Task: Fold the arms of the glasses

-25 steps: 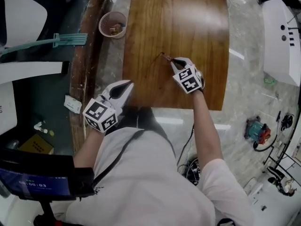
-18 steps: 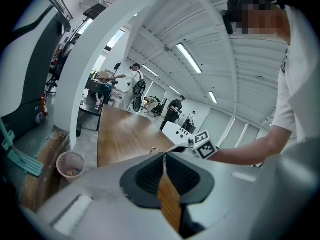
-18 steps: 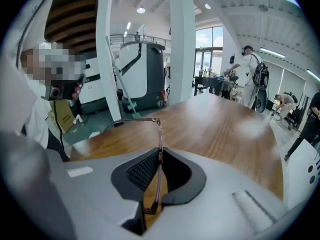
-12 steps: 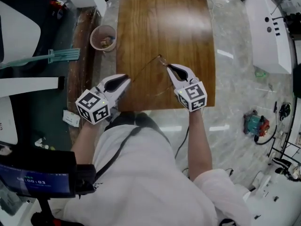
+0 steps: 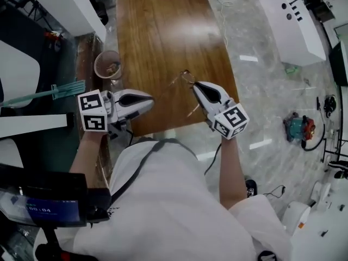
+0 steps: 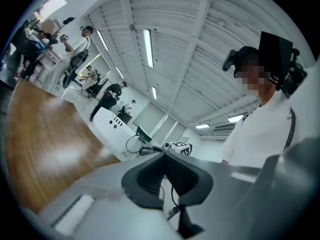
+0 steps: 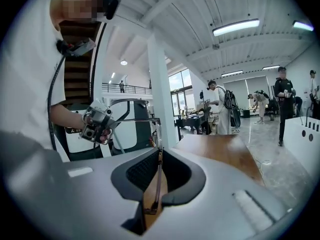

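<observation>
Both my left gripper (image 5: pixel 149 98) and my right gripper (image 5: pixel 195 84) are sitting higher than a second ago. The glasses (image 5: pixel 186 77) are up off the table (image 5: pixel 163 31) with them. The left one was away from the glasses then, and now it is holding on.

I am counting two grippers, one pair of glasses, one table and one cup (image 5: pixel 108 64).

My left gripper is pinching tight on the tip of one thin arm of the glasses. My right gripper is squeezing tight on the other side, with a thin bar of the glasses caught between its jaws. The glasses are hanging in the air between the two grippers.

Both grippers are staying over the near end of the table, close to its near edge. The left one is by the left corner. Lots of wood top is showing past the glasses. The cup is sitting on the floor just beside the table's left edge.
</observation>
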`<state>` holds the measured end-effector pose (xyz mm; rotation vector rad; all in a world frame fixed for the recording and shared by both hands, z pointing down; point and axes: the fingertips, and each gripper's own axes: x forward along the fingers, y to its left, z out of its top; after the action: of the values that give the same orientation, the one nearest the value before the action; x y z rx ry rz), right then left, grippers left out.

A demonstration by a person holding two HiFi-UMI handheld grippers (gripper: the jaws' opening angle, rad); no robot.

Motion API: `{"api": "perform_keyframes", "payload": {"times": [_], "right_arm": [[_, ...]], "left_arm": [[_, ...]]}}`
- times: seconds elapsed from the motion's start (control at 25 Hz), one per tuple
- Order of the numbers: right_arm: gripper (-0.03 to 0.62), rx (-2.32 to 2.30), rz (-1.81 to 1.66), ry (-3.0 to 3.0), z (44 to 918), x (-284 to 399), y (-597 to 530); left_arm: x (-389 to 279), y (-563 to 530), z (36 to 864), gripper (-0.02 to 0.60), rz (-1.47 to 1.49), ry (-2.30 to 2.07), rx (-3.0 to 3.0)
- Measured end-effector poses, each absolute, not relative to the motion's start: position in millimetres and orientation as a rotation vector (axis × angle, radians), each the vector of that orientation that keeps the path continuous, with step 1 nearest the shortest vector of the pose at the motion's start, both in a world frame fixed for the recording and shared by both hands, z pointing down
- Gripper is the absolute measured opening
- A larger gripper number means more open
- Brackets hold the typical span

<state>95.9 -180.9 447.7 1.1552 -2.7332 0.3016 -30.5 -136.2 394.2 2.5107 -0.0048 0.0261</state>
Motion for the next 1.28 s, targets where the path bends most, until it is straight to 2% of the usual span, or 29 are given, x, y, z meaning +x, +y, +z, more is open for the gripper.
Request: {"api": "perform_keyframes", "payload": {"times": [0.08,0.28,0.36,0.44,0.56,1.04,1.16,1.24,1.28], "right_arm": [[0.031,1.167,0.296,-2.747,442,100,-177],[0.031,1.182,0.298,-2.745,441,112,-168],[0.031,1.158,0.300,-2.762,438,113,-165],[0.031,1.135,0.306,-2.789,434,109,-163],[0.031,1.119,0.325,-2.828,429,102,-163],[0.031,1.126,0.654,-3.013,395,43,-156],[0.031,1.218,0.748,-3.013,398,55,-159],[0.031,1.254,0.760,-2.998,400,66,-160],[0.031,1.258,0.762,-2.992,401,71,-159]], "left_arm": [[-20,-131,395,0.008,0.102,0.018,2.558],[-9,-122,402,0.111,0.221,0.007,2.605],[-8,-120,403,0.124,0.259,0.023,2.607],[-6,-116,404,0.122,0.292,0.069,2.601],[-4,-103,404,0.033,0.306,0.171,2.579],[51,-94,432,0.030,0.374,0.109,2.578],[43,-100,433,0.065,0.372,0.022,2.574],[33,-102,427,0.162,0.348,-0.023,2.572],[27,-104,422,0.166,0.326,-0.044,2.575]]}}
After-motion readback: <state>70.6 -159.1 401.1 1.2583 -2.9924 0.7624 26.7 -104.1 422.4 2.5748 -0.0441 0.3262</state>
